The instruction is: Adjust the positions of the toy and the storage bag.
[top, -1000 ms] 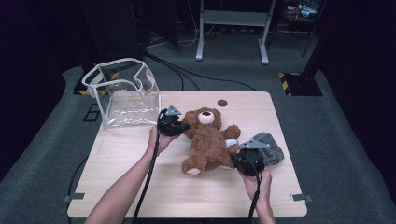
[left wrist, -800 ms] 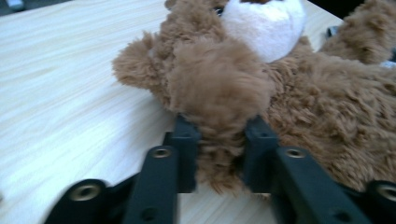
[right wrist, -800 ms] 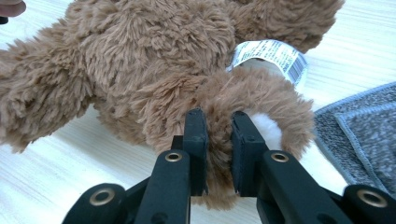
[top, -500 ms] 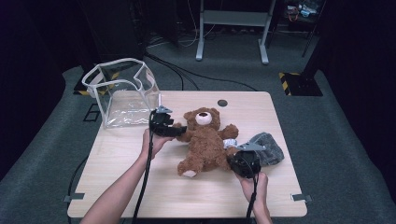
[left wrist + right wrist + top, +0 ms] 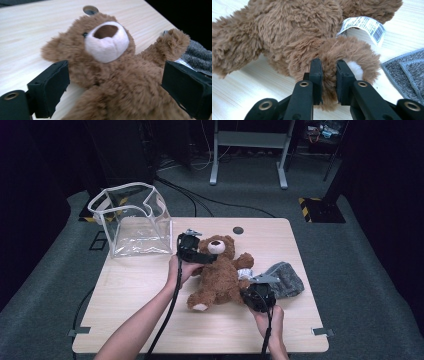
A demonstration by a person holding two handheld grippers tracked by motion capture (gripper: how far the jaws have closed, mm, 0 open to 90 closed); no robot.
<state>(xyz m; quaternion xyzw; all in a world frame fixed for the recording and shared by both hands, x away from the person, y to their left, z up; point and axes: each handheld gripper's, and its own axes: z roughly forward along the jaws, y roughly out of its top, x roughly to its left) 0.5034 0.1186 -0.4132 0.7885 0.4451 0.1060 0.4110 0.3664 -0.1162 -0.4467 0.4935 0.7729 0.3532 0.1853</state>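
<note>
From above, the brown plush teddy bear (image 5: 220, 275) lies on the pale wooden counter (image 5: 150, 320) beside the clear plastic bag (image 5: 132, 225), not yet bagged; the left tongs (image 5: 113, 87) have just been opening and straddle its chest untouched, while the right tongs (image 5: 329, 80) pinch its leg

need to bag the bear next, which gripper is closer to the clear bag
Left. The left gripper hovers at the teddy bear's head, just right of the clear bag; the right gripper pinches the bear's leg, farther off.
</note>
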